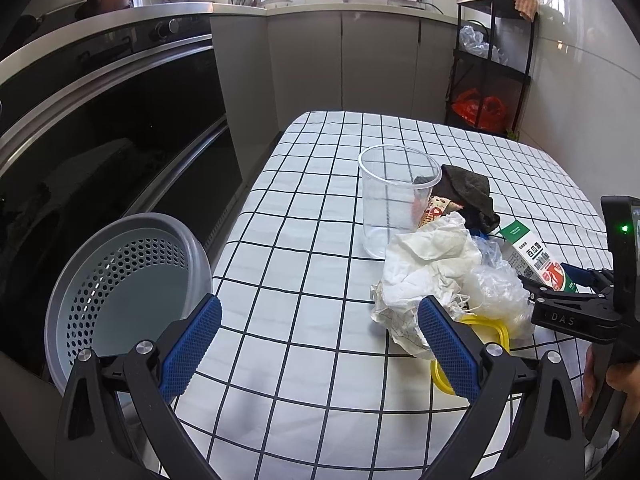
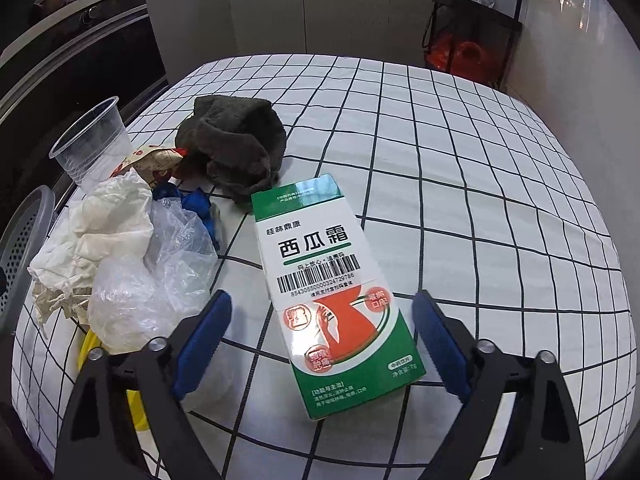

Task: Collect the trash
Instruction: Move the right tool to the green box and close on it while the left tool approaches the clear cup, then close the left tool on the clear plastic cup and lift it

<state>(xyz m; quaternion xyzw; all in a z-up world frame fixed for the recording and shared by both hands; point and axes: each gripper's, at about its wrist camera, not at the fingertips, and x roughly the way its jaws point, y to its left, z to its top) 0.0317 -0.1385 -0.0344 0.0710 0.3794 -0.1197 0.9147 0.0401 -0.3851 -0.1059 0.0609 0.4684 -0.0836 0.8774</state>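
So, trash pile: bunched up on the left half of the white black-grid tablecloth (image 2: pixel 460 168), near the edge by the oven.
Green-and-white cardboard box (image 2: pixel 334 292): flat on the cloth, barcode side up, right of the pile, lying between the right gripper's (image 2: pixel 322 344) fingers.
Crumpled white paper (image 1: pixel 424 272): touching the crinkly clear plastic bag (image 2: pixel 160 272), yellow plastic bit (image 1: pixel 486 330) poking out underneath.
Clear plastic cup (image 1: pixel 394 204): upright, just behind the paper, printed snack wrapper (image 2: pixel 154 158) right beside it.
Dark grey fuzzy cloth (image 2: pixel 236 152): heaped behind the box, something blue (image 2: pixel 198 204) at its near edge, can't tell what.
Right gripper: spread wide, blue pads either side of the box, not touching it.
Left gripper (image 1: pixel 320 348): also wide, holding nothing, over bare cloth, one pad close to the paper.
Grey perforated plastic basket (image 1: pixel 128 280): off the table's left edge, beside the left gripper.
Background: black oven front (image 1: pixel 120 120), black wire rack (image 1: pixel 492 60).
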